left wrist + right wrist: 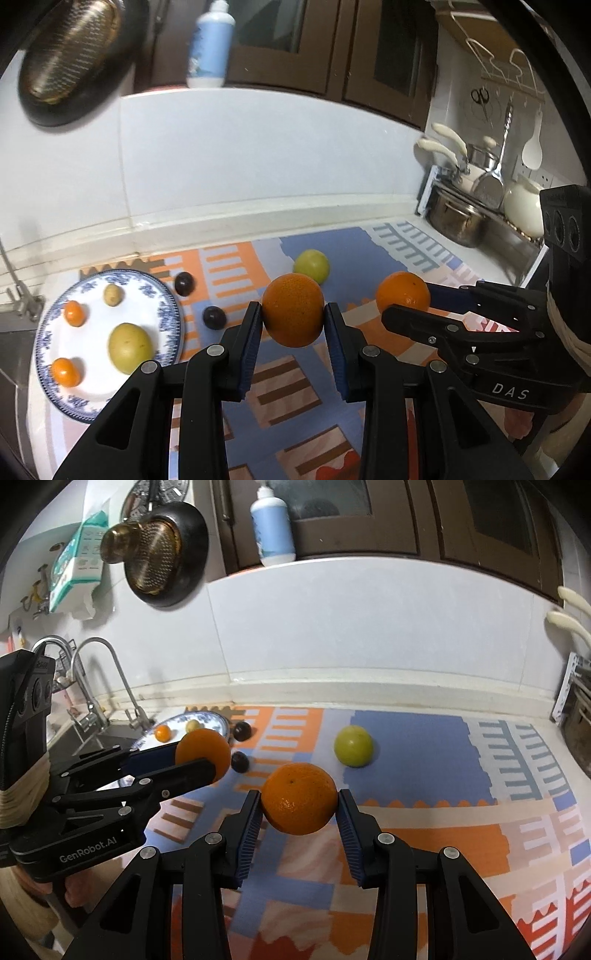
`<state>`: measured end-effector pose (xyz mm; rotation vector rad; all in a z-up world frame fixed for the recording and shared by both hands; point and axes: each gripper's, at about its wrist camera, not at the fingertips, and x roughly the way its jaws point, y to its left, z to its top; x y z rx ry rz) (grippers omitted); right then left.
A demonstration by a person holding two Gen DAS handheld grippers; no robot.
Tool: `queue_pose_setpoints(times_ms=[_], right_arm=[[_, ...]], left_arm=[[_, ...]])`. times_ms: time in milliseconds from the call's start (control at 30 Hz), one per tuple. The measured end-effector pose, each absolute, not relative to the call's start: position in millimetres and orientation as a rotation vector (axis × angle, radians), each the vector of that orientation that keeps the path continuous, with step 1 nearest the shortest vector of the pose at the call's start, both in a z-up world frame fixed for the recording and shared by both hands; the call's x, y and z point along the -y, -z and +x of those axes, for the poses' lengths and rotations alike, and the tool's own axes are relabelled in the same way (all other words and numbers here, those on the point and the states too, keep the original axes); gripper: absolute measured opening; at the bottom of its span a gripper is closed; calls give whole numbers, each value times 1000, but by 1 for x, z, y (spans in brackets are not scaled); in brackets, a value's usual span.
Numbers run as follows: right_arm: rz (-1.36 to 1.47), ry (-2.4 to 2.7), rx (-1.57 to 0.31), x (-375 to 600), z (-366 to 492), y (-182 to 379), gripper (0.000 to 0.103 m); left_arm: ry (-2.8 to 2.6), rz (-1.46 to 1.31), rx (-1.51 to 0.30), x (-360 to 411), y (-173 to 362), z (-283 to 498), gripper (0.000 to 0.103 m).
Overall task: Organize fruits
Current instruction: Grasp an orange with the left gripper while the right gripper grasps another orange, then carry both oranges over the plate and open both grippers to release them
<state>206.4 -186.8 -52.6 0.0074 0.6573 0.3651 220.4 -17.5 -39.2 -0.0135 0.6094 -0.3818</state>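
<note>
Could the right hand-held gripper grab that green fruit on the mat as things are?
Probably not: the right hand-held gripper is already clamped on an orange. The green fruit itself lies unobstructed.

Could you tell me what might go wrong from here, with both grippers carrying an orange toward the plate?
1. The left gripper and right gripper each pinch a round orange only at its sides; either could slip out.
2. The plate already holds four fruits, so a set-down orange might knock one off.
3. The grippers are close together and could collide.
</note>
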Motion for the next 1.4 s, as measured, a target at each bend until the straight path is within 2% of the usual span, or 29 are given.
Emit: queue_pose_setpoints(times_ms=[800,1400], right_arm=[[-20,-479,-573,97,180,20,42],[-60,-560,-557,32,215,13,42]], left_arm=[[221,-20,-537,-75,8,171,33],[96,-20,-542,-134,10,186,33]])
